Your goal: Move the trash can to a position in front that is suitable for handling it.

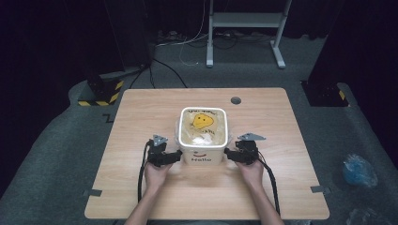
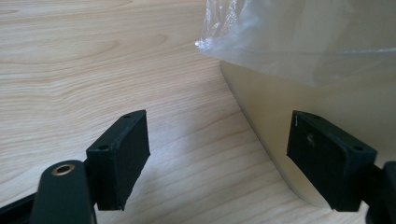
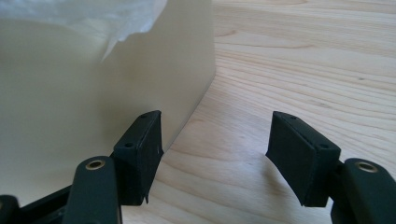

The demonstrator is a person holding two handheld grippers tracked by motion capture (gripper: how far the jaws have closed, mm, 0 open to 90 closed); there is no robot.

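At mid-table, a white bin (image 1: 203, 140) lined with a clear plastic bag (image 1: 180, 125) is flanked by two hand-held grippers — one at each lower corner.

From left to right: yellow-and-black striped blocks (image 1: 101, 93) are seen on the floor beyond the table's far left corner; the left gripper (image 1: 174, 157) is held low against the bin's left front corner, its jaws spread apart with nothing between them, and in the left gripper view (image 2: 217, 158) the bag's loose edge (image 2: 261, 42) hangs over the bin wall (image 2: 271, 121) just past the jaws. The bin, marked "Hello", stands upright on the wooden table (image 1: 141, 112). The right gripper (image 1: 231, 153) is likewise held open beside the right corner — its inner jaw close to the wall (image 3: 70, 102). A blue crumpled bag (image 1: 359, 169) lies on the floor, well apart.
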